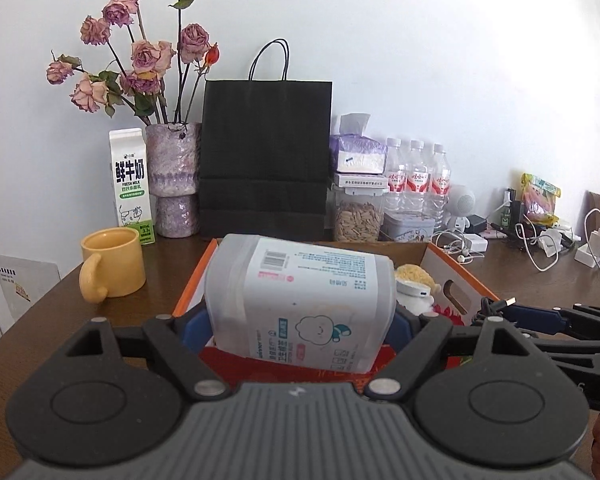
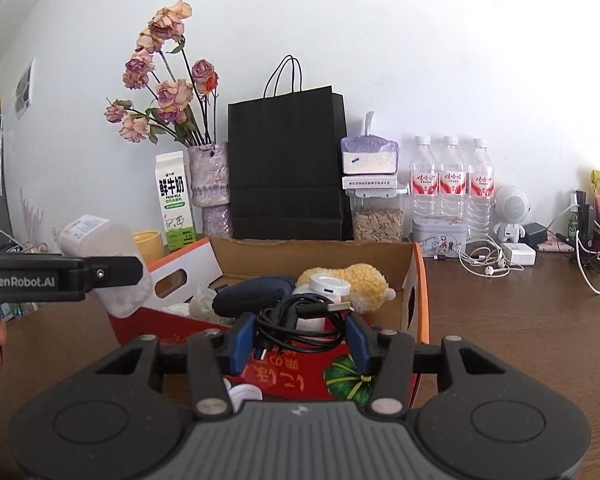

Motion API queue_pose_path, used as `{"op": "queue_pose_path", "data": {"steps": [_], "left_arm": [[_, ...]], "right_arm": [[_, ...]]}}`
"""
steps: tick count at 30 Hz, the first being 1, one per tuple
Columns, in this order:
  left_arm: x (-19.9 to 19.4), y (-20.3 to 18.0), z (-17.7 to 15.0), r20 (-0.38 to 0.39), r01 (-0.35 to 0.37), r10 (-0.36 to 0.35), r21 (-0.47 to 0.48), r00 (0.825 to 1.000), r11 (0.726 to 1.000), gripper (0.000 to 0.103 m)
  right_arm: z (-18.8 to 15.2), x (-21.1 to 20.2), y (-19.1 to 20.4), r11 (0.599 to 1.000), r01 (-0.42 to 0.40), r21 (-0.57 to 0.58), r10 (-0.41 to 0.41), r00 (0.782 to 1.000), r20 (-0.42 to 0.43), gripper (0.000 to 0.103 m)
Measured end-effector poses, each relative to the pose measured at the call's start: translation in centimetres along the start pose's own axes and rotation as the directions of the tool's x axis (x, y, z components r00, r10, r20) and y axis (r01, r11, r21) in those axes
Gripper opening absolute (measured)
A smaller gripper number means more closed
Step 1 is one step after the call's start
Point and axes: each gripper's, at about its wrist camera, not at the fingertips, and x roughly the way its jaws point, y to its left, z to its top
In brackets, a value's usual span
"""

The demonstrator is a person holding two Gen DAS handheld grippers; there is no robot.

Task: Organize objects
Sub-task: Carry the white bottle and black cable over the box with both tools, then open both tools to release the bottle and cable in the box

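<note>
Only rightward: coiled cable in tool

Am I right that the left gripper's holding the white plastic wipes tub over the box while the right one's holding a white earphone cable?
Not quite. The left gripper does hold the wipes tub over the cardboard box, but the right gripper holds a coiled black USB cable, as the right wrist view shows. The white earphones lie on the table.
</note>
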Motion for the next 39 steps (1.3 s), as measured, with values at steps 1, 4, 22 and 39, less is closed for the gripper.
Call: {"op": "queue_pose_path", "data": {"steps": [1, 4, 22, 39], "left_arm": [[0.1, 0.1, 0.3, 0.007, -0.002, 0.002, 0.000, 1.000, 1.000, 0.084], [0.7, 0.3, 1.2, 0.023, -0.007, 0.007, -0.002, 1.000, 1.000, 0.084], [9.9, 1.7, 4.1, 0.022, -0.052, 0.053, -0.019, 0.998, 0.998, 0.084], [11.8, 1.9, 2.9, -0.003, -0.060, 0.060, 0.004, 0.998, 0.998, 0.103]], "right_arm": [[0.3, 0.2, 0.0, 1.000, 0.002, -0.004, -0.002, 1.000, 0.007, 0.047], [1.6, 0.9, 0.0, 1.000, 0.017, -0.015, -0.016, 1.000, 0.024, 0.047], [4.7, 8.7, -2.5, 0.996, 0.086, 0.009, -0.086, 0.996, 0.015, 0.047], [3.1, 9.2, -2.9, 0.998, 0.062, 0.016, -0.062, 0.998, -0.007, 0.103]]}}
